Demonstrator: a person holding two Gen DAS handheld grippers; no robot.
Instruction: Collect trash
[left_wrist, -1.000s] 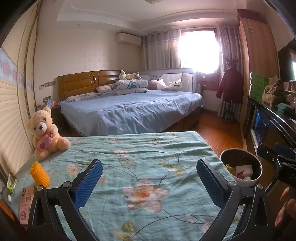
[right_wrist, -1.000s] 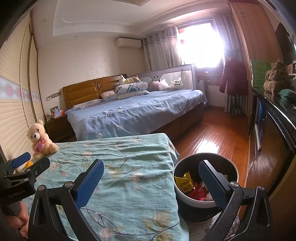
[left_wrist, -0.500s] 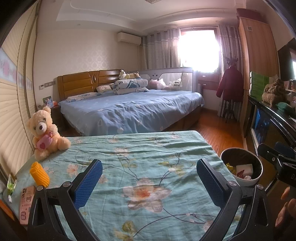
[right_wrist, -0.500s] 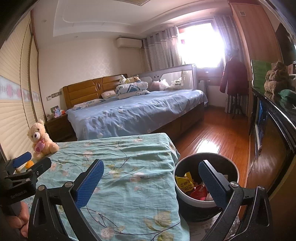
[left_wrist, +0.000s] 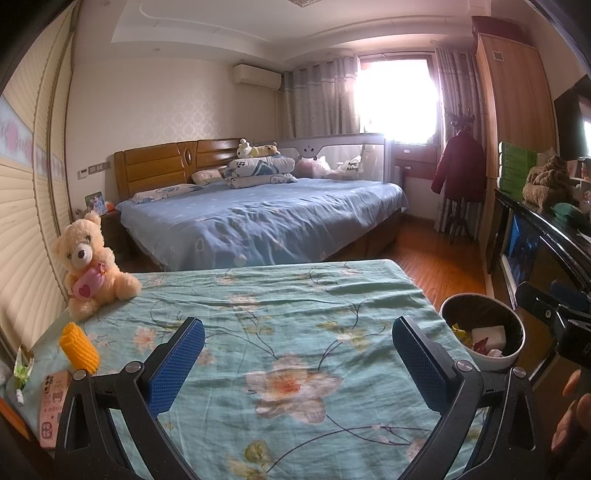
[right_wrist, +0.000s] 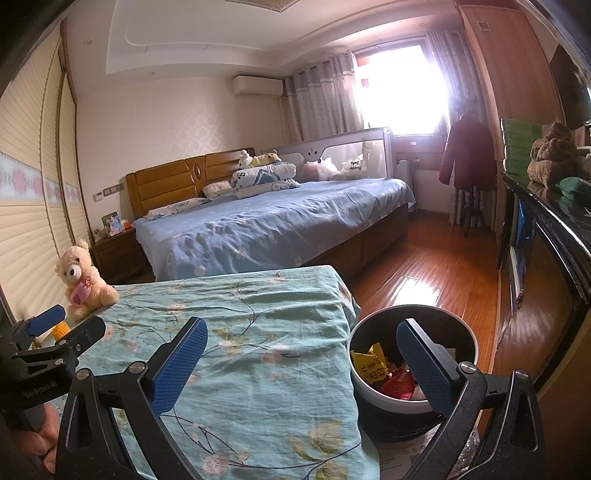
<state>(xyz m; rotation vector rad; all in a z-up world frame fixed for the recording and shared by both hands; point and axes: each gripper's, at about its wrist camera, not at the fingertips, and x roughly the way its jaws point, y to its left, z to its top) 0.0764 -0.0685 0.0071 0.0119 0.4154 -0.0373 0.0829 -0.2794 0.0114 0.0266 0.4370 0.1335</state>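
Trash bin (right_wrist: 412, 400) sits on the floor just off the right edge of the worktop (left_wrist: 295, 332), round, white rim, dark inside. In it I see a yellow wrapper (right_wrist: 369, 363), a red wrapper (right_wrist: 397, 384) and a white piece (left_wrist: 487, 336). My right gripper (right_wrist: 301, 363) hangs over the worktop's right edge, jaws wide, nothing between them; the right finger overlaps the bin in the right wrist view. My left gripper (left_wrist: 297, 363) is over the middle of the floral cloth, jaws wide too, empty.

Worktop cloth is teal with flower print, bare in the middle. At its left end: a yellow corn-shaped item (left_wrist: 79, 349), a pink phone (left_wrist: 53, 402) lying flat near the front corner, a green-and-white tube (left_wrist: 22, 369) just beside it. Teddy bear (left_wrist: 92, 266) sits upright at the far left corner, holding a pink heart pouch.

Beyond: bed (left_wrist: 266, 221) with blue sheet, wood floor (right_wrist: 424, 273), dark cabinet (right_wrist: 546, 258) on the right. A hand (left_wrist: 570, 413) shows at the edge of the left wrist view.
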